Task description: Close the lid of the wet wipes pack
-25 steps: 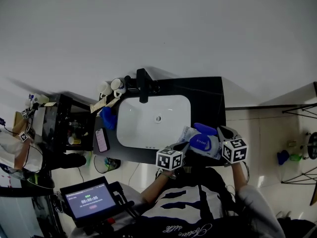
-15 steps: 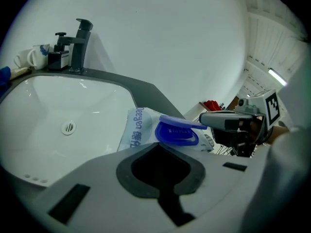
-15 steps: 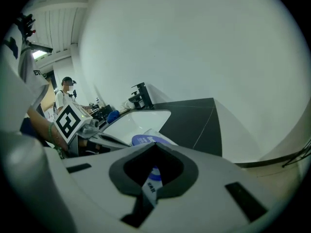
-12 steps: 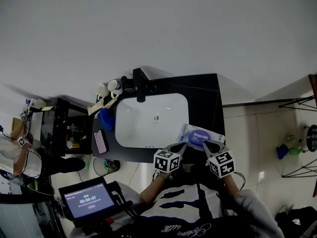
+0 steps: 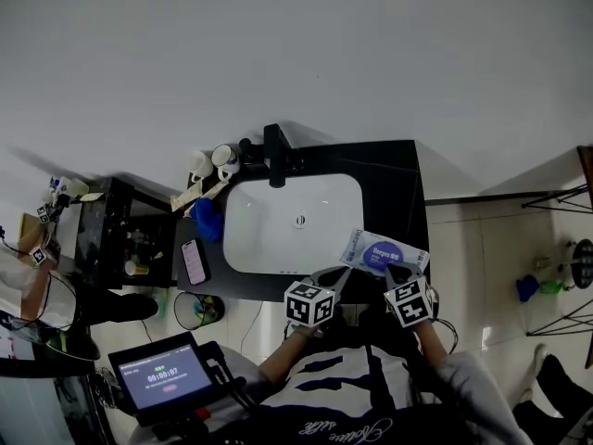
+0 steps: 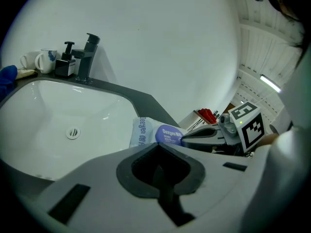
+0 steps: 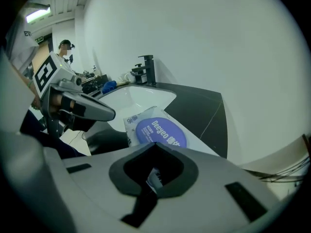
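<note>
Head view: wipes pack (image 5: 358,246) on the counter (image 5: 394,170) beside the sink (image 5: 278,225), lid (image 5: 379,254) lying down. My left gripper (image 6: 156,152) and right gripper (image 7: 154,152) are both closed; I'd press flat along the lid's rim.

**Wet wipes pack** (image 7: 130,124), just ahead of the right gripper (image 7: 154,148): pale soft plastic film, faintly glossy and creased. Its lid (image 7: 160,131) is smooth violet-blue plastic with a dull sheen. **Basin** (image 6: 73,106), beyond the left gripper (image 6: 156,148): white, glossy and smooth, ceramic in look. **Countertop** (image 7: 199,106), around the basin: dark, smooth, matt. **Faucet** (image 6: 87,57), at the rim farthest from both grippers: black, matt finish. **Gripper bodies:** grey matt plastic, smooth
</note>
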